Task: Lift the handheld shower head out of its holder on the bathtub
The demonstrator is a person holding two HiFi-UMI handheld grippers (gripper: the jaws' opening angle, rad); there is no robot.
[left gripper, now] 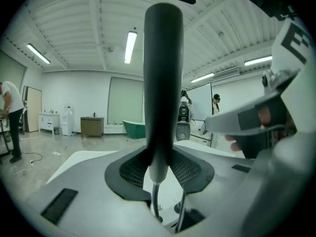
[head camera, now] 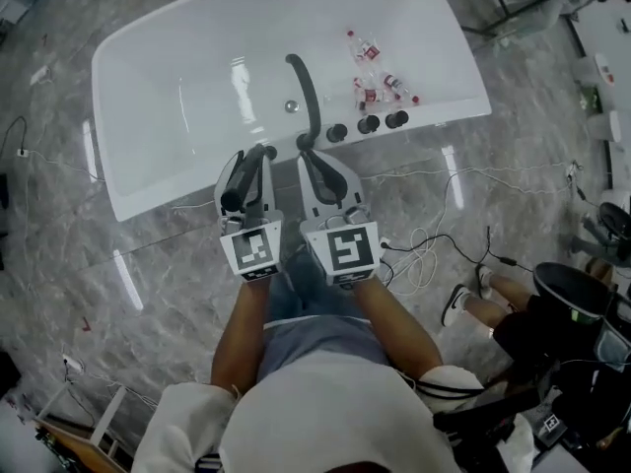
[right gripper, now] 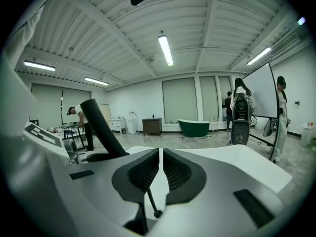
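Left gripper [left gripper: 159,168] is clamped on the shower head [left gripper: 163,73], which looks clear of the bathtub [head camera: 148,87]. Right gripper [right gripper: 161,169] has its jaws together, empty. Basically done.

The head view looks steeply down on the bathtub [head camera: 177,106]; both gripper views look level across it.

No legible writing in any view.

The cubes on the left gripper [head camera: 249,162] and the right gripper [head camera: 319,160] carry only black-and-white square marker patterns, not letters or numbers. In the upper right of the head view, small bottles [head camera: 368,91] with red labels lie on the rim of the bathtub [head camera: 168,87], and their print is too small to read. Neither gripper view shows a sign or brand.
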